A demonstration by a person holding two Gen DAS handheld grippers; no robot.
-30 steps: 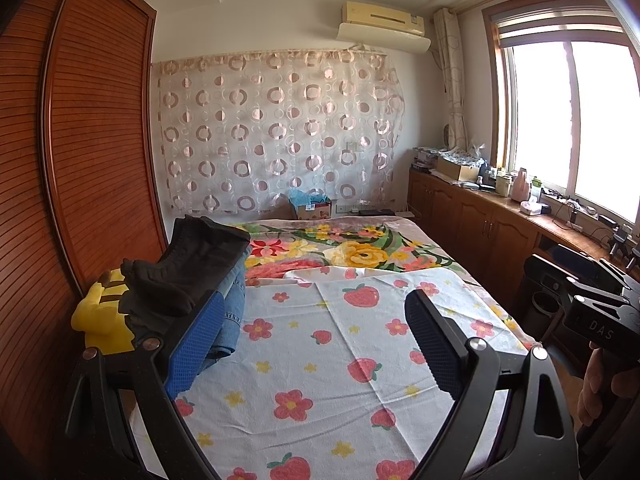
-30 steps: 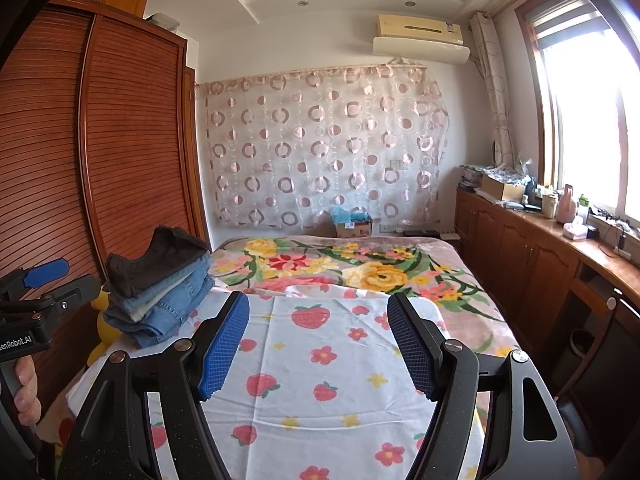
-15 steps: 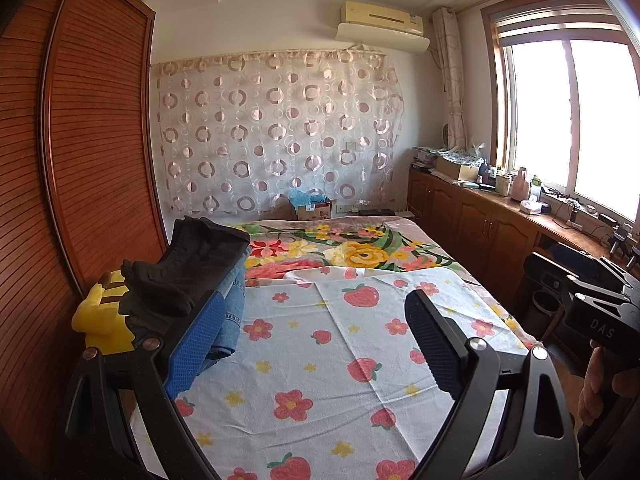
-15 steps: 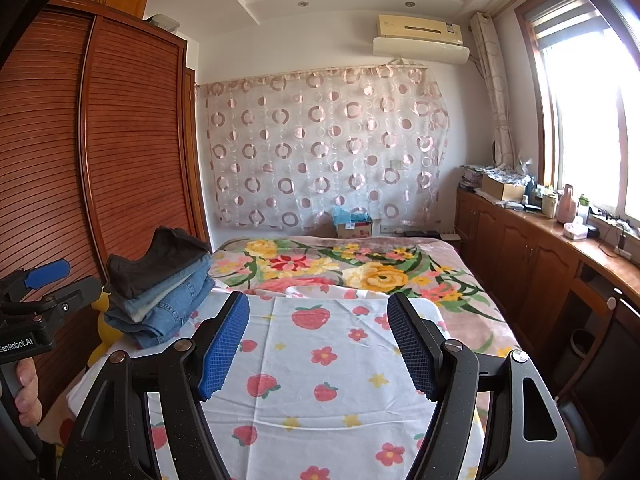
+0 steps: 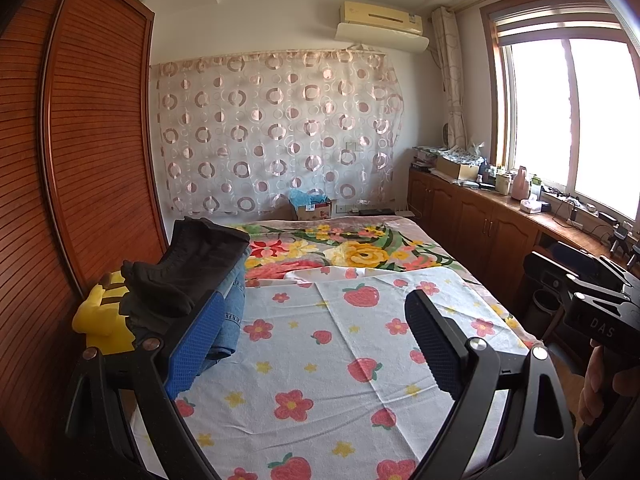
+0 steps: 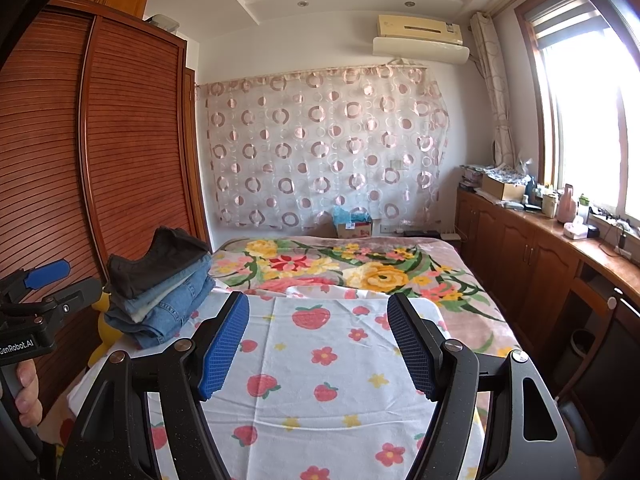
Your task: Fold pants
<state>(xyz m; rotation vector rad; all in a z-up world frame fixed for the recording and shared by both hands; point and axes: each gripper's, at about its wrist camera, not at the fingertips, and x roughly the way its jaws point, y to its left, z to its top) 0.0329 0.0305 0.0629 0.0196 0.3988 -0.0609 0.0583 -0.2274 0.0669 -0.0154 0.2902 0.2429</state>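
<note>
Pants (image 6: 160,292) lie stacked left of both empty, spread claws: left claw (image 5: 312,340), right claw (image 6: 318,340).

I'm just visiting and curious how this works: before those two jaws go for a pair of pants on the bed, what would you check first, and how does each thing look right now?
1. Left gripper jaws open and empty: ok.
2. Right gripper jaws open and empty: ok.
3. Strawberry sheet has a bare, flat area for folding: ok.
4. Pants are within view: ok, a stack of pants sits at the bed's left edge, dark pair on top, jeans under it.
5. Stack already folded or waiting: cannot tell for sure; it looks neatly folded.
6. A loose pair spread out for folding: not ok, none in view.
</note>
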